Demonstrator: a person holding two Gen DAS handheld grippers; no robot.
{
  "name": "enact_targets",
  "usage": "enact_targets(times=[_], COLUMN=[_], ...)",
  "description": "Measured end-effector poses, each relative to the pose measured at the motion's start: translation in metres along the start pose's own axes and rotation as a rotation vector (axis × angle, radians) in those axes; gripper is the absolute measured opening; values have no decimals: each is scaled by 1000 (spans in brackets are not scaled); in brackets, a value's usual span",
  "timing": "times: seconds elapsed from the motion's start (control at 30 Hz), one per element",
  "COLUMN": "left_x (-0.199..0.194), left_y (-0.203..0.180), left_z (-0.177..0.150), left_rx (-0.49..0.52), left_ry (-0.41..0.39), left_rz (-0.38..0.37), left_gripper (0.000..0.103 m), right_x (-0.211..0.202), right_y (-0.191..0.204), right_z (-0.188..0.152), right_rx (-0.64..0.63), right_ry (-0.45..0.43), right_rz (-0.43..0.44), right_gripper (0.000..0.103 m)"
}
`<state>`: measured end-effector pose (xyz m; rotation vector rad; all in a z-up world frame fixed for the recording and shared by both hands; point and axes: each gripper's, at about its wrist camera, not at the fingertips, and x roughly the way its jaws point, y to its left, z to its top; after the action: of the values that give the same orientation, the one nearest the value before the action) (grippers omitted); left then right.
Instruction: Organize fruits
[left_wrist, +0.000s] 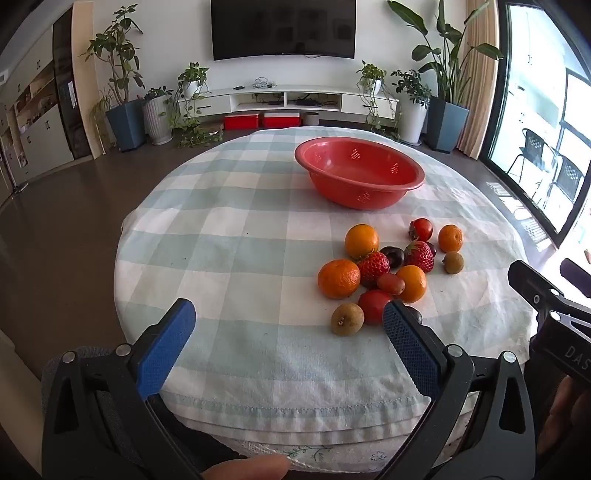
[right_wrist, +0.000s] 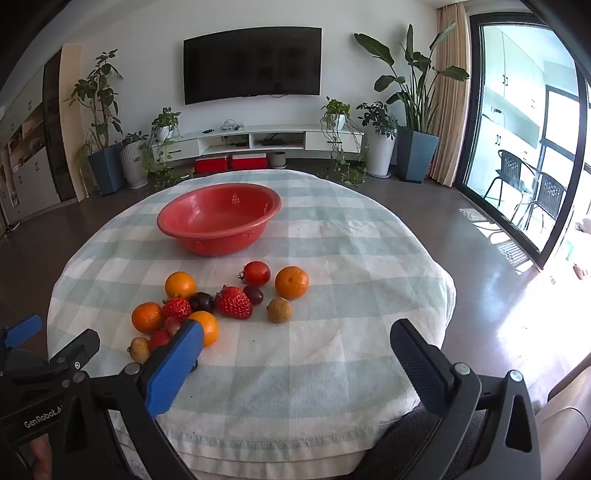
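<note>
A red colander bowl (left_wrist: 360, 171) (right_wrist: 219, 218) stands empty on the far part of a round table with a blue-checked cloth (left_wrist: 236, 236) (right_wrist: 351, 258). Near the front lies a cluster of fruit: several oranges (left_wrist: 338, 278) (right_wrist: 291, 281), two strawberries (left_wrist: 418, 256) (right_wrist: 233, 302), cherry tomatoes (left_wrist: 421, 229) (right_wrist: 256, 273), dark cherries (left_wrist: 392, 256), and brown longans (left_wrist: 347, 319) (right_wrist: 279, 310). My left gripper (left_wrist: 288, 325) is open and empty, over the front of the table left of the fruit. My right gripper (right_wrist: 297, 343) is open and empty, right of the fruit.
The table's front edge lies just under both grippers. Behind the table are a TV cabinet (right_wrist: 258, 142), a wall TV (left_wrist: 283, 29), potted plants (right_wrist: 417, 147) and red boxes (left_wrist: 260, 121) on the dark floor. A glass door (right_wrist: 532, 129) is at the right.
</note>
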<state>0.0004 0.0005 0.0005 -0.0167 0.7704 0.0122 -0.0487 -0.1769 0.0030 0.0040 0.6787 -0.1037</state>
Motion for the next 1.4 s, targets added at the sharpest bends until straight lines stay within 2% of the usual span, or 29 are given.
enact_targets(times=[0.27,1.4], left_x=[-4,-1], left_y=[1,6], left_z=[0,-3], left_rx=[10,1], left_ry=[-20,-15], left_rz=[7,17], left_gripper=[103,103], right_x=[-1,5], right_y=[1,6], right_z=[-1,-6], right_rx=[-4,-3], right_ry=[0,24], right_rz=[-5,-8], right_gripper=[103,103])
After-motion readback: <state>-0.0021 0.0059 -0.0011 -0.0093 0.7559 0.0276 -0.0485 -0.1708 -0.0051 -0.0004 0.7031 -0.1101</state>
